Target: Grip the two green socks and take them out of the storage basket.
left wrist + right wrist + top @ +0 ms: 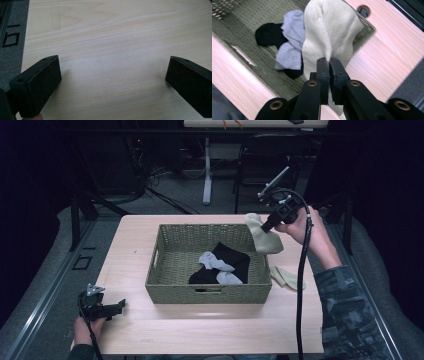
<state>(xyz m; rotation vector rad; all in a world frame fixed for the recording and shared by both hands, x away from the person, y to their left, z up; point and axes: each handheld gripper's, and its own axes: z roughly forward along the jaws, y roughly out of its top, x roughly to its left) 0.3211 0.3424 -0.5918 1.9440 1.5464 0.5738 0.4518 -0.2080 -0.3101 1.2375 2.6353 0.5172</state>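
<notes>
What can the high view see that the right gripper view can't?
The high view alone takes in the second cream sock lying on the table beside the basket, plus the left gripper resting open near the table's front corner. The right gripper view alone shows, close up, the right gripper pinched shut on the held cream sock. Both show the basket with black sock and grey sock inside.

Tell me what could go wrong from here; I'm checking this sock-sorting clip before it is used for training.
1. The right hand-held gripper pinches the cream sock by a narrow fold, so it might slip out before reaching the basket.
2. The sock hangs over the basket's right rim in the high view; released there, it could drape over the edge or fall outside.
3. The second cream sock lies close beside the basket, where the trailing cable might drag it.
</notes>
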